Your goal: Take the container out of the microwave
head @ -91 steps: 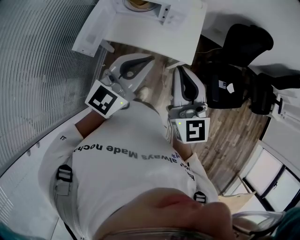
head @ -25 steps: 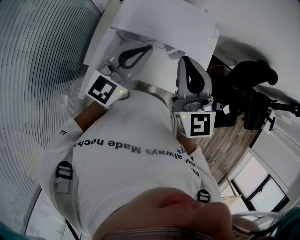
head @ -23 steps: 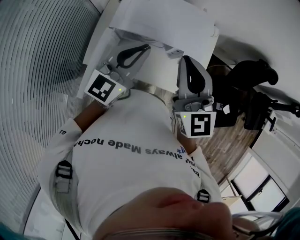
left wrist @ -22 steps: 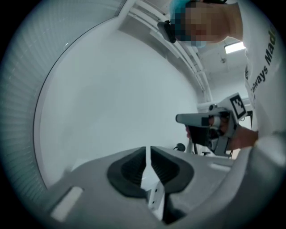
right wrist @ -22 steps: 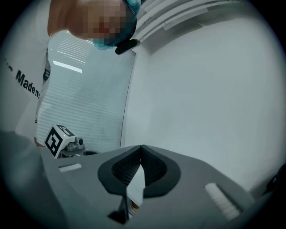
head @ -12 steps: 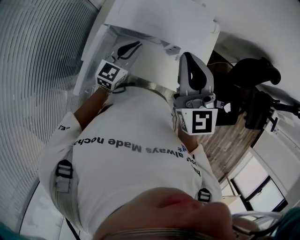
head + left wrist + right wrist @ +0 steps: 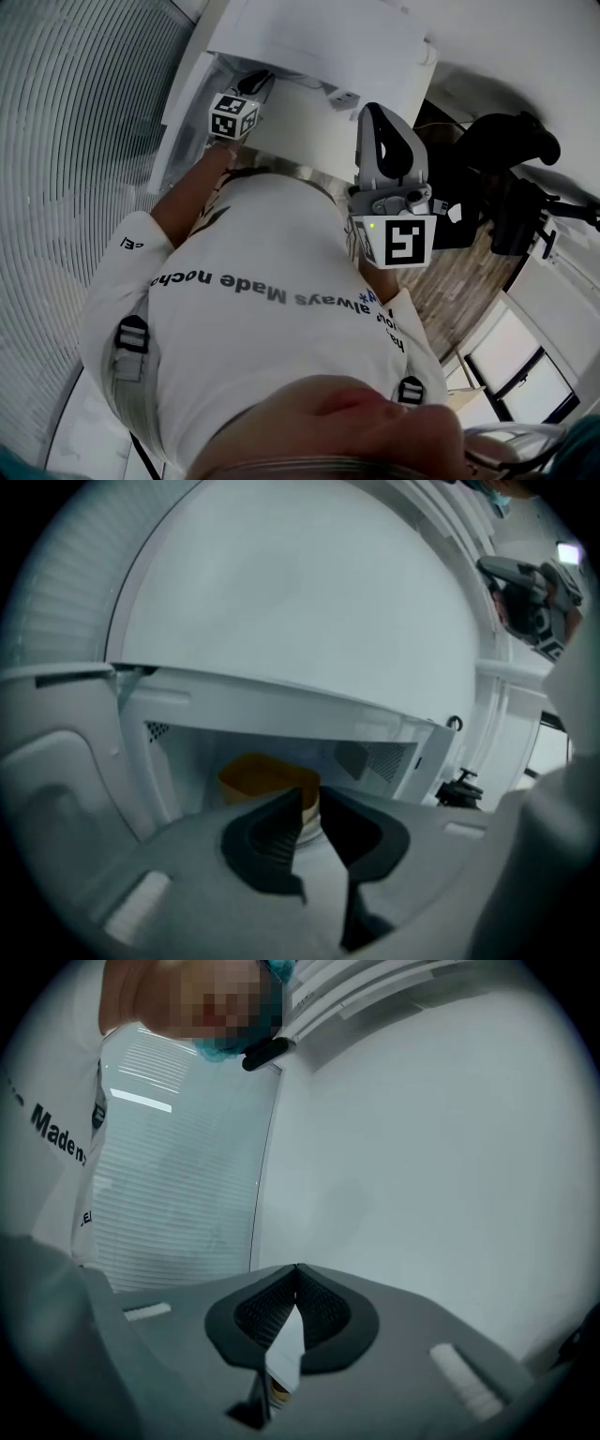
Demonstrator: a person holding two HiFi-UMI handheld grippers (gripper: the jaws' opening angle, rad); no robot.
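Jaws of left gripper [image 7: 312,797]: slightly apart, with a narrow gap between the ribbed pads. They have just been opening, and nothing sits between the pads. Jaws of right gripper [image 7: 296,1271]: clenched, tips meeting, nothing caught in them

Microwave [image 7: 281,621]: white, door [image 7: 183,98] swung wide to its left side, cavity exposed. Container [image 7: 262,776]: orange-yellow, upright inside the microwave cavity, toward the left of its floor, clear of the perforated side walls

Left gripper is at the mouth of the microwave, pointing in and a little downward. Its tips appear short of the container, not touching it. The container's right edge shows through the gap between the jaws. In the head view the left marker cube [image 7: 234,114] lies right at the microwave's open front

Right gripper is held outside the microwave, in front of its right half and close to the person's white shirt [image 7: 272,309]. The right marker cube [image 7: 398,242] faces up toward the head camera

Black chair [image 7: 497,75] stands to the right of the microwave, on wood floor [image 7: 464,272]
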